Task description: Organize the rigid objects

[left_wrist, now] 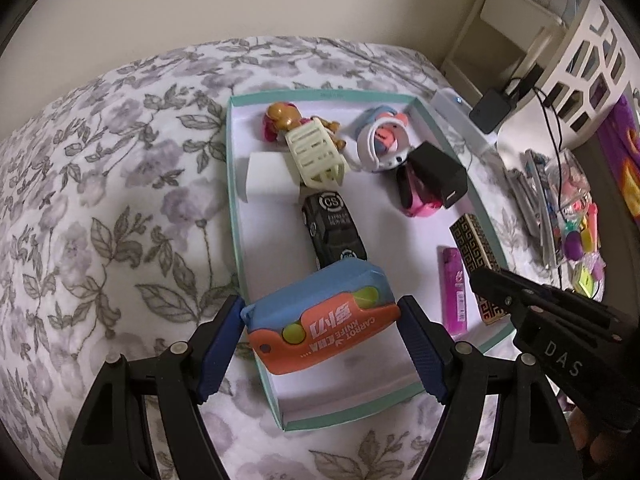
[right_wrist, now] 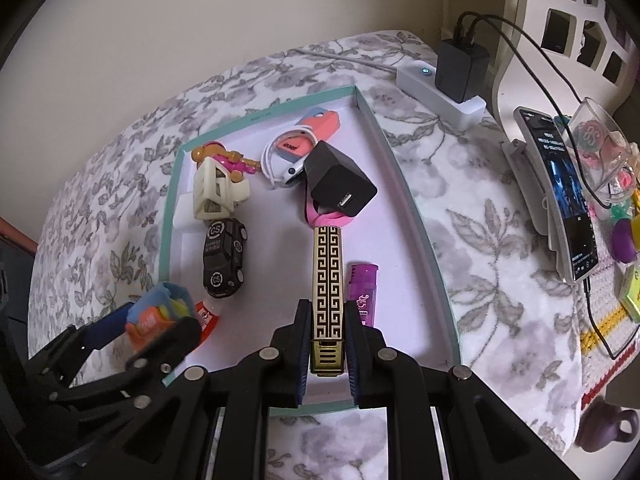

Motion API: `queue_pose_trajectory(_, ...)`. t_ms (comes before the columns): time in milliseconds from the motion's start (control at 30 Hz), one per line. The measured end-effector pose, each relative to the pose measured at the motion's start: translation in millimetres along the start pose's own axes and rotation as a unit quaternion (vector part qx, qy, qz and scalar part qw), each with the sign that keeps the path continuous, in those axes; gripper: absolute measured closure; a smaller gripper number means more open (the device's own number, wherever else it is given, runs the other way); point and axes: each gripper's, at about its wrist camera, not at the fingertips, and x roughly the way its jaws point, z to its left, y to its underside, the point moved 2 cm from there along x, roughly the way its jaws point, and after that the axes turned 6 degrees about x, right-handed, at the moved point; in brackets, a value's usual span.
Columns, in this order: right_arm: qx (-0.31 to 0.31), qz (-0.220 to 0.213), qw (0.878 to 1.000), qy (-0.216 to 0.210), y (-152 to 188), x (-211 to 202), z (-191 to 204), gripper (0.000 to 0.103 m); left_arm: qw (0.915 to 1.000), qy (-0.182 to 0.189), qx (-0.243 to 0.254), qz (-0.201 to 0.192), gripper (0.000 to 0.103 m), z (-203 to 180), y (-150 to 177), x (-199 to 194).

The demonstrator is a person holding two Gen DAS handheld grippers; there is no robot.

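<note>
A teal-rimmed white tray (left_wrist: 236, 200) lies on the flowered bedspread. My left gripper (left_wrist: 322, 305) is shut on an orange and blue carrot-knife toy (left_wrist: 320, 332), held over the tray's near left corner. In the right wrist view that gripper (right_wrist: 152, 324) shows at the lower left with the toy (right_wrist: 160, 308). My right gripper (right_wrist: 327, 305) is shut on a gold and black patterned bar (right_wrist: 328, 264) whose far end reaches over the tray (right_wrist: 404, 200) floor. From the left wrist view, the right gripper (left_wrist: 480, 282) comes in from the right, with the bar (left_wrist: 474, 244) ahead of it.
In the tray lie a black toy car (left_wrist: 334, 228), purple lighter (left_wrist: 454, 292), black charger cube (left_wrist: 440, 180), cream toy basket (left_wrist: 316, 154), doll (left_wrist: 280, 118), white block (left_wrist: 268, 178) and a ringed pig toy (left_wrist: 382, 140). Right of it: power strip (right_wrist: 440, 88), phone (right_wrist: 568, 196), cables.
</note>
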Motion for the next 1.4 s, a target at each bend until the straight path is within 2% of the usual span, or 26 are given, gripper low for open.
queue_pose_trajectory(200,-0.001,0.000,1.000,0.004,0,2,0,0.085,0.9999,-0.011,0.006,-0.007,0.024,-1,1,-1)
queue_pose_trajectory(300,-0.004,-0.005,1.000,0.005,0,1,2,0.085,0.9998,-0.009,-0.004,-0.019,0.019,4,1,-7)
queue_pose_trajectory(467,-0.017,-0.008,1.000,0.011,1,0,7,0.082,0.9983,-0.036,-0.030,-0.033,0.018,22,3,-16)
queue_pose_trajectory(500,-0.021,-0.009,1.000,0.014,2,0,8,0.074,0.9979,-0.042,-0.033,-0.035,0.016,26,4,-17)
queue_pose_trajectory(533,-0.023,-0.010,1.000,0.015,3,0,9,0.062,0.9972,-0.052,-0.036,-0.039,0.015,29,5,-20)
queue_pose_trajectory(567,-0.024,-0.012,1.000,0.015,3,0,10,0.057,0.9964,-0.063,-0.037,-0.041,0.015,33,6,-22)
queue_pose_trajectory(667,-0.029,-0.013,0.999,0.010,5,-1,14,0.051,0.9939,-0.089,-0.042,-0.050,0.015,44,10,-31)
queue_pose_trajectory(700,-0.033,-0.016,0.999,0.011,6,-2,16,0.045,0.9930,-0.095,-0.046,-0.052,0.015,48,12,-34)
queue_pose_trajectory(767,-0.042,-0.020,0.999,0.014,8,-3,19,0.037,0.9910,-0.107,-0.055,-0.058,0.015,56,15,-40)
queue_pose_trajectory(833,-0.047,-0.020,0.999,0.011,10,-3,22,0.036,0.9892,-0.117,-0.062,-0.063,0.015,62,18,-46)
queue_pose_trajectory(933,-0.050,-0.022,0.998,0.006,13,-4,27,0.020,0.9871,-0.125,-0.073,-0.069,0.015,72,24,-54)
queue_pose_trajectory(1067,-0.056,-0.026,0.998,0.004,17,-7,32,0.012,0.9849,-0.135,-0.079,-0.073,0.015,80,31,-62)
queue_pose_trajectory(1133,-0.058,-0.031,0.998,0.005,19,-10,34,0.003,0.9837,-0.143,-0.080,-0.074,0.015,82,35,-65)
queue_pose_trajectory(1300,-0.059,-0.049,0.997,0.004,23,-21,38,0.000,0.9789,-0.168,-0.086,-0.076,0.015,87,45,-71)
queue_pose_trajectory(1400,-0.066,-0.061,0.996,0.009,26,-29,40,0.000,0.9783,-0.160,-0.097,-0.089,0.007,91,50,-78)
